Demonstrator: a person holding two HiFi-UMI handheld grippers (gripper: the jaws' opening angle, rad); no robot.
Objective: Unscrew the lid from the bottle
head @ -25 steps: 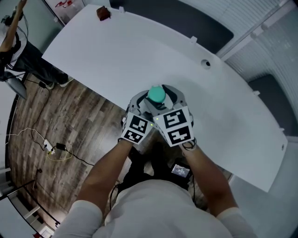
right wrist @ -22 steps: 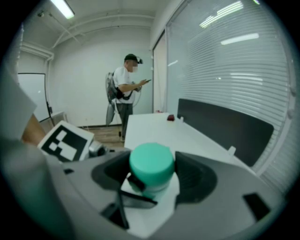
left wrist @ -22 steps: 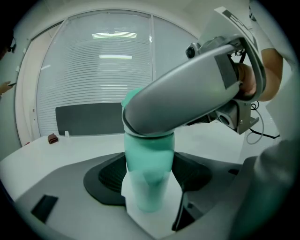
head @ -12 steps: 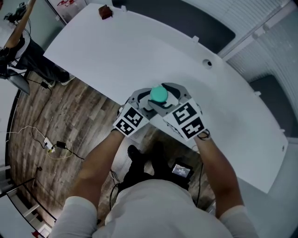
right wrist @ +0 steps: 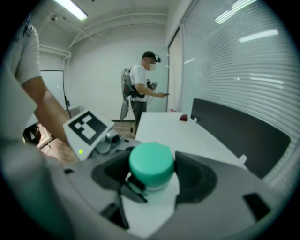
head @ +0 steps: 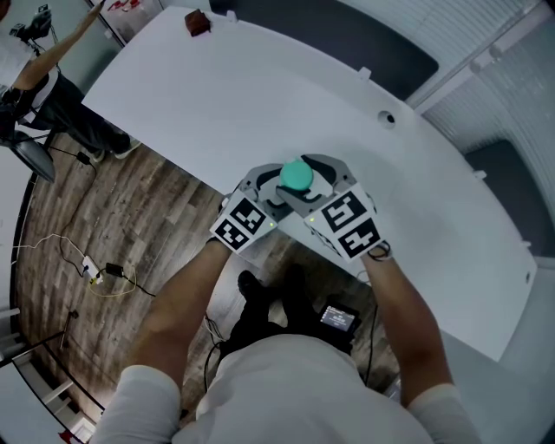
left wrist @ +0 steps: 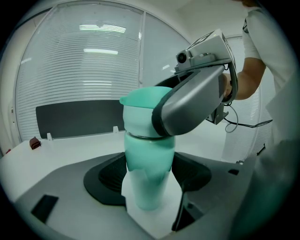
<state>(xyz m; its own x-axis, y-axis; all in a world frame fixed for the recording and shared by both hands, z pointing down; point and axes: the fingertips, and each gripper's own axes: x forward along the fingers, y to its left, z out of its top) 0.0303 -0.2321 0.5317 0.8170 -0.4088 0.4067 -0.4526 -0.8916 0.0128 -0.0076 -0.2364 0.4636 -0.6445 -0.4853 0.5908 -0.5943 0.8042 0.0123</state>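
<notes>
teal bottle (left wrist: 148,178) being held upright over near edge of white bench (head: 217,95). left gripper (head: 263,196) clamping bottle body; right gripper (head: 317,184) clamping teal lid (right wrist: 151,161). lid looking seated on neck, so unscrewing seeming under way. next move likely calling for right gripper twisting lid while left is bracing bottle.

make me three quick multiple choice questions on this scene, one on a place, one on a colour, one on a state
1. Where is the small red thing? A: at the far end of the table; B: on a shelf; C: on a chair.
2. What colour is the lid? A: yellow; B: teal; C: black.
3. What is the left gripper doing? A: open and empty; B: lying flat; C: shut on the bottle.
Answers: 1 A, the head view shows it at the far corner. 2 B, both gripper views show teal. 3 C, its jaws press the bottle's body.
</notes>
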